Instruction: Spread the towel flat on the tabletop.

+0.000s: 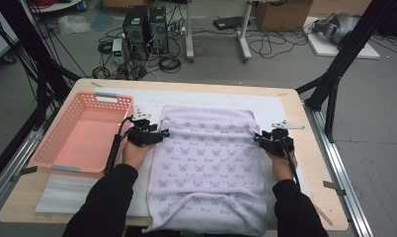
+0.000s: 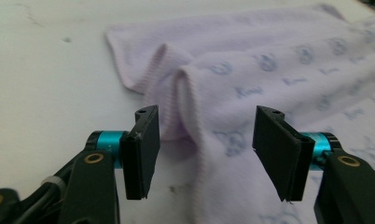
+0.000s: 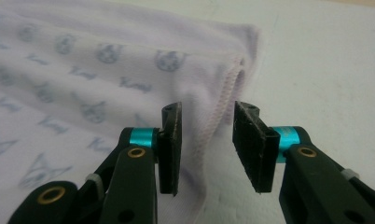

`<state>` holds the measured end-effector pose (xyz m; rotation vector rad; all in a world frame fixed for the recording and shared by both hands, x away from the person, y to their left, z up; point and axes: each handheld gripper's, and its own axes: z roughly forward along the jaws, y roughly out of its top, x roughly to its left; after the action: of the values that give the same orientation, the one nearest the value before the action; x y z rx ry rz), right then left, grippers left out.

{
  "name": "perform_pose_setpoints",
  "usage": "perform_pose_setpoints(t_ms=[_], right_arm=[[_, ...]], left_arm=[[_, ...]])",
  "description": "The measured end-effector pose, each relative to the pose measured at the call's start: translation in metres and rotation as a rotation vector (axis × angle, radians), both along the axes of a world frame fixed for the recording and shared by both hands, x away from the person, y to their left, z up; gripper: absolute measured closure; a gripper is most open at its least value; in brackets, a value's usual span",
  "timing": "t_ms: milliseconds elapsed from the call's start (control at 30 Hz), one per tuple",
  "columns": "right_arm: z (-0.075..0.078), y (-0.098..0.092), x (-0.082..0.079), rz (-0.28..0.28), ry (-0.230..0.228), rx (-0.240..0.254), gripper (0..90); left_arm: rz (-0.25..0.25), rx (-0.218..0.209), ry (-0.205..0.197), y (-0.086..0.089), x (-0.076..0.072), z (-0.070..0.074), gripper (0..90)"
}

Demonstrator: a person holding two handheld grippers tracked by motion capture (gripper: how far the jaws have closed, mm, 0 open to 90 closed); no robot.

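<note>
The near end of the towel [image 1: 209,163] runs off the bottom edge in the high view, so where it stops past the tabletop [image 1: 315,163] can't be told. Its butterfly print [image 2: 265,60] goes blurry toward the far hem in the left gripper view, and the small lettering under each one is unreadable.

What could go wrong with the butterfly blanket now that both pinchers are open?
1. The left gripper stands open around a bunched ridge of the butterfly blanket, so that fold may stay wrinkled.
2. The right gripper stands open at the stitched edge; the top layer could slip off square.
3. The near end hangs over the table edge and might drag the blanket off.
</note>
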<state>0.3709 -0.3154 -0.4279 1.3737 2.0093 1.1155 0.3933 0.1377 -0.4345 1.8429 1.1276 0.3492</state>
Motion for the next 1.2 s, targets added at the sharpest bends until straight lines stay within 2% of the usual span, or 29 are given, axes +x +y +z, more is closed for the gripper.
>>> perform_pose_setpoints(t_ms=[100, 233, 267, 333, 367, 400, 467, 533, 600, 700, 767, 800, 867, 933, 967, 1000, 1033, 1100, 1167, 1200], right_arm=[[0.008, -0.003, -0.016, 0.03, -0.023, 0.029, 62.6], [0.012, -0.003, -0.038, 0.066, -0.022, 0.006, 62.2], [0.011, -0.003, -0.043, 0.076, -0.022, 0.006, 62.0], [0.008, -0.006, -0.053, 0.093, -0.01, 0.05, 61.1], [0.005, -0.006, -0.057, 0.099, -0.007, 0.052, 60.6], [0.002, -0.006, -0.062, 0.104, 0.008, 0.056, 59.4], [-0.003, -0.004, -0.066, 0.119, 0.033, 0.03, 56.9], [-0.007, -0.001, -0.068, 0.132, 0.045, 0.024, 56.4], [-0.008, 0.003, -0.068, 0.143, 0.057, 0.025, 56.4], [-0.007, 0.008, -0.069, 0.146, 0.067, 0.006, 54.7], [-0.008, 0.012, -0.07, 0.145, 0.071, -0.048, 51.9], [-0.01, 0.013, -0.069, 0.146, 0.079, -0.063, 51.4], [-0.013, 0.013, -0.069, 0.149, 0.1, -0.082, 51.1], [-0.018, 0.014, -0.067, 0.153, 0.122, -0.112, 53.6], [-0.019, 0.014, -0.067, 0.151, 0.117, -0.1, 55.0], [-0.018, 0.013, -0.067, 0.146, 0.122, -0.096, 59.9], [-0.017, 0.012, -0.066, 0.161, 0.126, -0.084, 80.2], [-0.017, 0.012, -0.067, 0.177, 0.132, -0.072, 85.6], [-0.017, 0.014, -0.066, 0.183, 0.112, -0.105, 86.5], [-0.017, 0.014, -0.065, 0.183, 0.105, -0.105, 86.6]], left_arm=[[-0.02, 0.001, -0.018, -0.003, -0.012, 0.001, 39.8], [-0.048, 0.005, -0.002, -0.005, -0.028, -0.001, 39.4], [-0.059, 0.013, 0.001, -0.005, -0.032, -0.002, 39.1], [-0.074, 0.015, -0.002, -0.004, -0.038, -0.003, 39.2], [-0.09, 0.029, 0.002, -0.004, -0.041, -0.004, 39.0], [-0.1, 0.029, -0.013, -0.003, -0.044, -0.004, 37.6], [-0.101, 0.022, -0.015, -0.001, -0.049, -0.006, 37.4], [-0.112, 0.045, 0.0, 0.001, -0.053, -0.009, 35.9], [-0.126, 0.047, 0.009, 0.002, -0.056, -0.012, 33.7], [-0.127, 0.099, 0.005, 0.002, -0.059, -0.015, 33.9], [-0.124, 0.134, -0.024, -0.001, -0.063, -0.016, 35.7], [-0.13, 0.153, -0.033, -0.002, -0.065, -0.016, 37.8], [-0.129, 0.201, -0.064, -0.003, -0.068, -0.016, 49.6], [-0.12, 0.2, -0.071, 0.0, -0.068, -0.016, 65.4], [-0.122, 0.198, -0.069, 0.001, -0.068, -0.016, 73.8], [-0.128, 0.188, -0.065, 0.002, -0.067, -0.016, 79.9], [-0.127, 0.184, -0.062, 0.002, -0.067, -0.016, 84.9], [-0.118, 0.169, -0.057, 0.002, -0.066, -0.016, 86.6], [-0.108, 0.156, -0.051, 0.002, -0.064, -0.015, 87.6], [-0.088, 0.154, -0.061, 0.002, -0.063, -0.015, 88.0]])
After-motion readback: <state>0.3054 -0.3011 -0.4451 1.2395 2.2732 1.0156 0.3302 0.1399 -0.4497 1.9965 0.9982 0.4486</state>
